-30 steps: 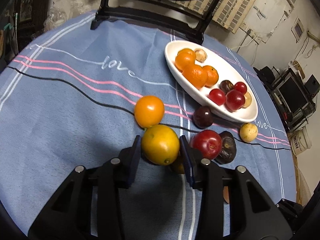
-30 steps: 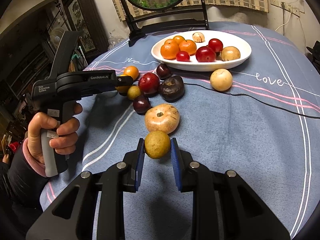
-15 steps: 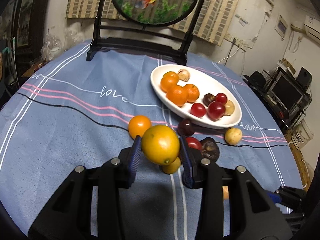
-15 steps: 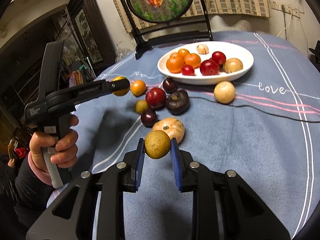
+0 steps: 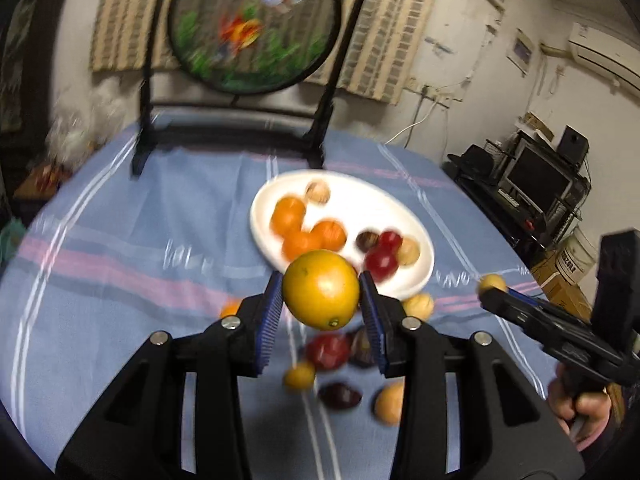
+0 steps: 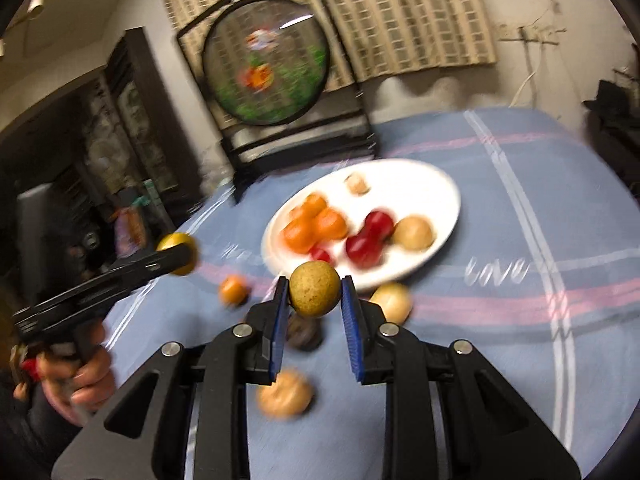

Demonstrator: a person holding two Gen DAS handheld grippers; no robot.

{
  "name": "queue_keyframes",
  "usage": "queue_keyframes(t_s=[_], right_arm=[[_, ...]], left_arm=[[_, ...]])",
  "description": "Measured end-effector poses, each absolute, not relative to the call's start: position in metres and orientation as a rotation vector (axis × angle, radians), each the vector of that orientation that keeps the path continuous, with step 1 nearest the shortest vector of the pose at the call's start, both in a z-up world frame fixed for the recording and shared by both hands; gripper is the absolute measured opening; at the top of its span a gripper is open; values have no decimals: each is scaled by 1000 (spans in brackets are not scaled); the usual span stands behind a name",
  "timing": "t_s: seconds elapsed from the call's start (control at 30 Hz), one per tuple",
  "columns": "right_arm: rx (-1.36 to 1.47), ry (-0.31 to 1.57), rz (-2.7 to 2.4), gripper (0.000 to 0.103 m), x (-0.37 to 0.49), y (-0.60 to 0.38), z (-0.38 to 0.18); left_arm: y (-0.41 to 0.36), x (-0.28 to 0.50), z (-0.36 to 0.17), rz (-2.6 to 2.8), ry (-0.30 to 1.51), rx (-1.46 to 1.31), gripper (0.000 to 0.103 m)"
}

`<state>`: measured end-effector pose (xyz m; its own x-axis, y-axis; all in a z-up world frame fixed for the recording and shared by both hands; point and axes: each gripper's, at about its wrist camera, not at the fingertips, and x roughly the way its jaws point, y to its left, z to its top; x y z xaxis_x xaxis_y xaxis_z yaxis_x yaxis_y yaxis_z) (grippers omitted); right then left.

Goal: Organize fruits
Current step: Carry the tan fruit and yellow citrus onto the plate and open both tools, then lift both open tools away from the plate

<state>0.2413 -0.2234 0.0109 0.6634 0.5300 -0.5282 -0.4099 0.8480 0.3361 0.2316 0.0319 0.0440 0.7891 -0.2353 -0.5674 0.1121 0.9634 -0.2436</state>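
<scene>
From the left wrist camera, the left gripper (image 5: 322, 308) has its jaws clamped on a large yellow-orange citrus (image 5: 321, 295), the blue pads pressing its two sides so it hangs clear of the blue tablecloth (image 5: 120, 240). It is carried high and aimed at the white oval plate (image 5: 260, 216) just beyond it, presumably so it can drop in beside the oranges (image 5: 306, 234) already grouped at the plate's left end, with the red fruits (image 5: 382, 258) kept to the right end. Loose fruit waits on the cloth below the jaws: a red one (image 5: 328, 350), a small yellow one (image 5: 299, 376), a dark one (image 5: 339, 395). At the far right the other gripper (image 5: 496, 294) comes in with a small yellow fruit at its tip.

From the right wrist camera, the right gripper (image 6: 315, 298) is closed tight on a small speckled brown-yellow fruit (image 6: 315, 289), gripped at its widest part and lifted off the cloth. It too faces the plate (image 6: 440, 184), where a pale brown fruit (image 6: 413, 233) of similar colour lies at the right end, so I judge it is meant to join that one. A tan fruit (image 6: 394, 300) rests on the cloth touching or just beside the plate's near rim, and a blurred pale one (image 6: 285, 396) lies nearer. To the left, a hand (image 6: 80, 376) holds the left gripper with its citrus (image 6: 178, 252) raised. Everything is motion-blurred, so finer detail is uncertain.
</scene>
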Motion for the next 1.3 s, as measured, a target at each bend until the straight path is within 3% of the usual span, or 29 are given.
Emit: queue_keyframes(t_s=[0.33,0.8,0.83,0.87,0.97,1.17,1.3], right_arm=[[155,678,466,26,350,-205,1],[91,692,452,27,386,-196,-24],[86,698,456,38,386,-196,-24],[84,699,453,52,385,-197,-23],[92,658,455,55,374,-202,-8],[76,628,494,55,322,-209,16],[28,654,543,55,275,-206,11]], left_arm=[[-9,352,30,-196,724,-109,39],[-22,393,-9,-172,788,-72,40],[-24,393,-8,-163,790,-60,44],[-25,392,-5,-148,787,-48,61],[-18,377,13,-89,718,-22,85],[5,316,43,-62,648,-57,97],[16,262,40,-44,645,-40,100]])
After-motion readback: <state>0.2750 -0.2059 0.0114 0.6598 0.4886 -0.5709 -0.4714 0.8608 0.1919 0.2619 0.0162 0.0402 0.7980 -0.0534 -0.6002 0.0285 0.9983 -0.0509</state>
